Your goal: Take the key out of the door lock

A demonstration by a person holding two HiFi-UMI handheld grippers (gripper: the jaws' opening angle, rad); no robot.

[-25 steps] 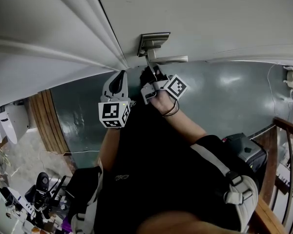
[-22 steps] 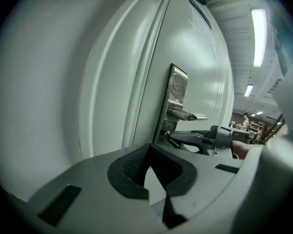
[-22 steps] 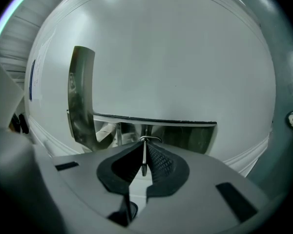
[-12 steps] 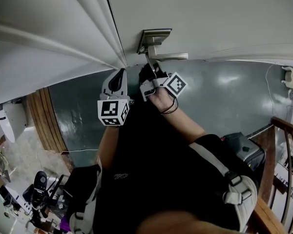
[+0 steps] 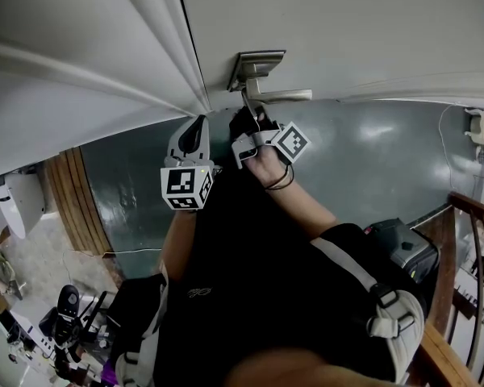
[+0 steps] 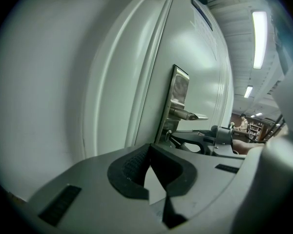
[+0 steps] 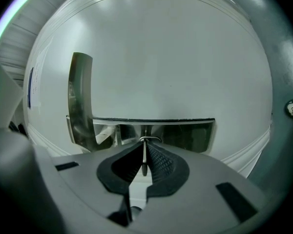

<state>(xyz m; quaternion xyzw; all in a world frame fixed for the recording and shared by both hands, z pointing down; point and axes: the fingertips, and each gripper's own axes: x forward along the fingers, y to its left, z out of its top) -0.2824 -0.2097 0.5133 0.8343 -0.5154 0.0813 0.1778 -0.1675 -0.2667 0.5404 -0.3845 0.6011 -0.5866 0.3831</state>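
Right gripper [image 7: 144, 144] clenched on key [image 7: 144, 161]: thin metal edge-on between the pads, just beneath the lever handle [image 7: 156, 130]. Left gripper [image 6: 150, 147] pads pressed together, nothing between them, beside the door [image 6: 112, 82].

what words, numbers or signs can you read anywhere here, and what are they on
No text here can be read.
Sticker on the door: its print is too blurred to read.
Marker cubes: black-and-white square patterns only, no letters or numbers.
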